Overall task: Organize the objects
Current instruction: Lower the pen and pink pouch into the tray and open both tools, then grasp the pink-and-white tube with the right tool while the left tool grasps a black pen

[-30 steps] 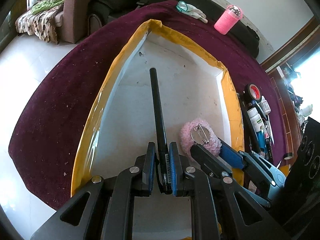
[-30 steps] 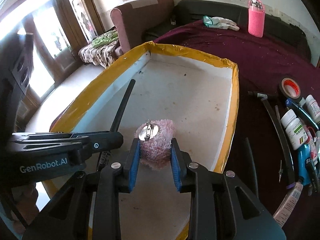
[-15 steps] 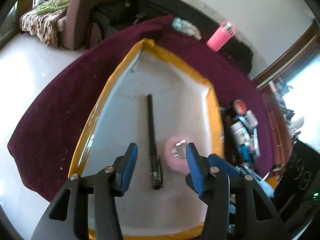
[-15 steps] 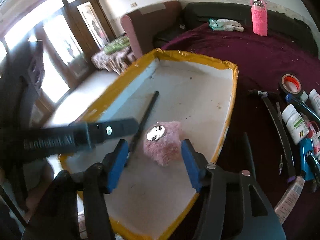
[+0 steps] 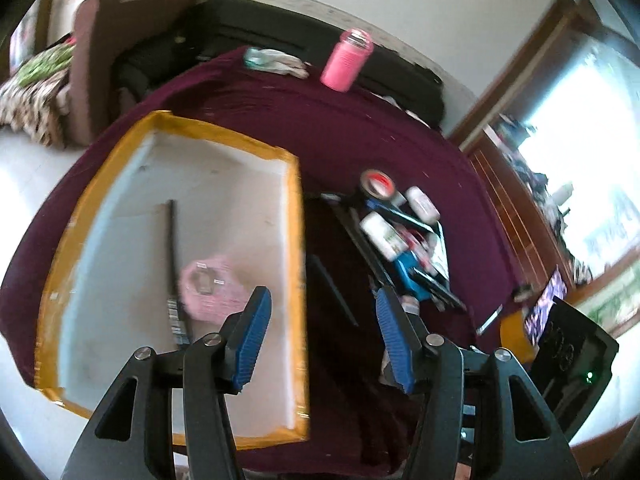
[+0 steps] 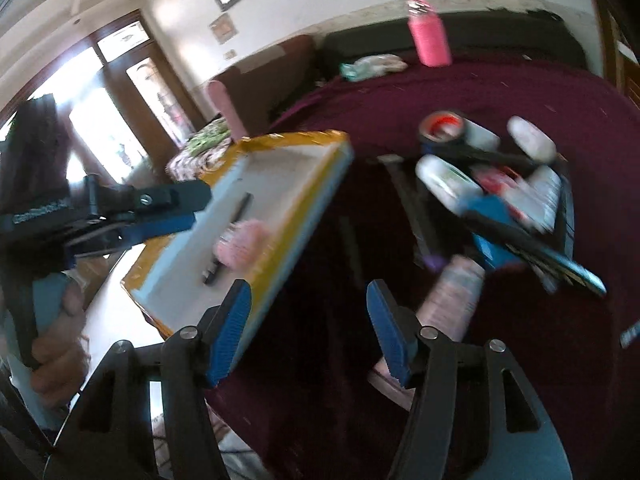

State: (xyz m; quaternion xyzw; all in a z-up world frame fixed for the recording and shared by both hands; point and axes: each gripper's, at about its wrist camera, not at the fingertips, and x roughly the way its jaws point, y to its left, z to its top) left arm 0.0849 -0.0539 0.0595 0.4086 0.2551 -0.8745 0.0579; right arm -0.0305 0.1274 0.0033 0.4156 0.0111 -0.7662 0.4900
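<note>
A white tray with a yellow taped rim lies on the maroon cloth. Inside it rest a black pen and a fluffy pink pad with a metal clip. My left gripper hangs above the tray's right rim; its jaws are opening and nothing is between them. My right gripper is over the dark cloth right of the tray, jaws also opening and empty. A heap of loose items lies to the right: tape roll, white bottles, blue tools.
A pink bottle and a crumpled glove stand at the cloth's far edge before a dark sofa. A black stick lies between tray and heap. A black device sits lower right. A hand holds the left gripper.
Both grippers let go, the left of the pen and the right of the pink pad, which now lie in the tray. Both swung right and up, toward the heap of items.
</note>
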